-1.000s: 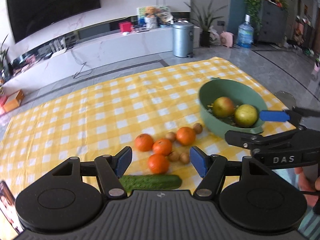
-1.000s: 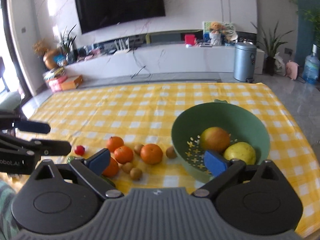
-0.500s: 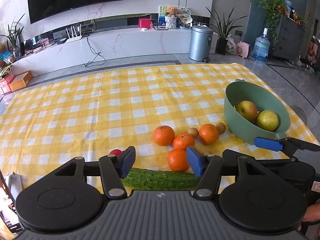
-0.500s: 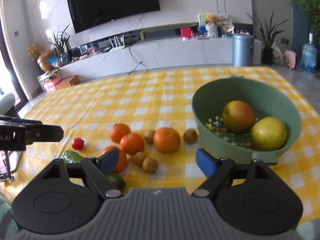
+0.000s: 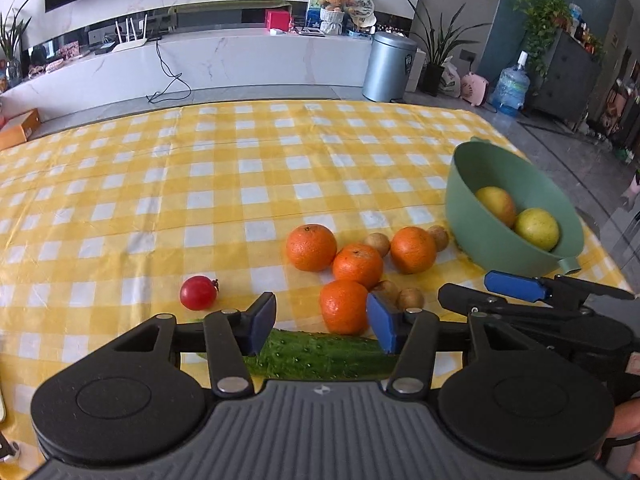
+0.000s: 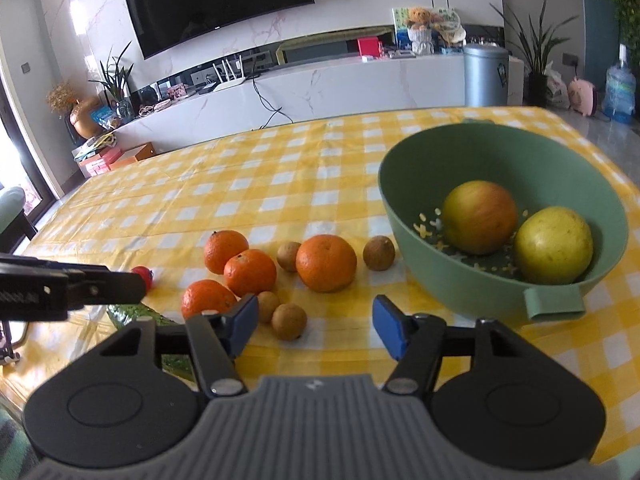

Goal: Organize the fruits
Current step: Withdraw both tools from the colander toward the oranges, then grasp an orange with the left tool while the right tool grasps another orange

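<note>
A green bowl [image 6: 400,208] on the yellow checked cloth holds an apple [image 6: 480,216] and a yellow-green fruit [image 6: 554,245]; the bowl also shows in the left wrist view [image 5: 464,204]. Several oranges [image 6: 328,262] and small brown fruits [image 6: 289,321] lie left of it. A cucumber [image 5: 320,354] and a red cherry tomato [image 5: 198,293] lie near the front edge. My left gripper [image 5: 322,326] is open and empty, just above the cucumber, close to the nearest orange [image 5: 344,306]. My right gripper [image 6: 314,322] is open and empty, low in front of the fruit cluster.
The table's right edge runs just beyond the bowl. A phone [image 6: 8,334] lies at the front left corner. Behind the table are a white TV bench, a steel bin [image 5: 390,66] and plants.
Both grippers have moved lower and closer to the fruit cluster. The left gripper's view swung left, so the cherry tomato came into view. Both stay open.
</note>
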